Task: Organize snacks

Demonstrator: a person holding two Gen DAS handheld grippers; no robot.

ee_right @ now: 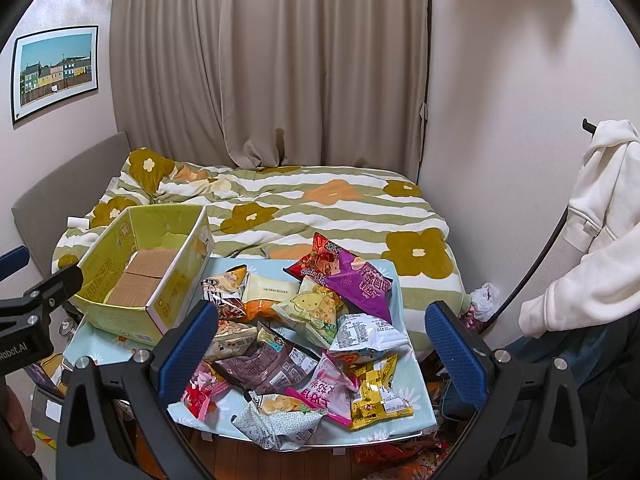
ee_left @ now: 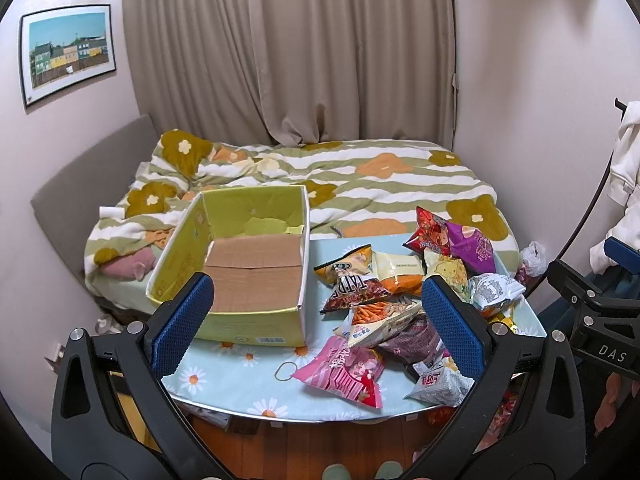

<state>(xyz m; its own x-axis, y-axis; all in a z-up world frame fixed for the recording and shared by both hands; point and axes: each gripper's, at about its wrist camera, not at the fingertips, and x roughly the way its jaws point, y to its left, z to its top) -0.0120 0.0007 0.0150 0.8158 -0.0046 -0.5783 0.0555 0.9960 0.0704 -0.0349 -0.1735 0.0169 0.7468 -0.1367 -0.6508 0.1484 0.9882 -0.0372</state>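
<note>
An empty yellow-green cardboard box stands on the left of a small table with a daisy-print cloth; it also shows in the right wrist view. A pile of several snack bags lies to the right of the box, among them a pink bag, a purple bag and a yellow bag. My left gripper is open and empty, held above the table's near edge. My right gripper is open and empty above the snack pile.
A bed with a floral striped duvet lies behind the table, with curtains behind it. A rubber band lies on the cloth. A white hoodie hangs at the right. More packets lie on the floor under the table.
</note>
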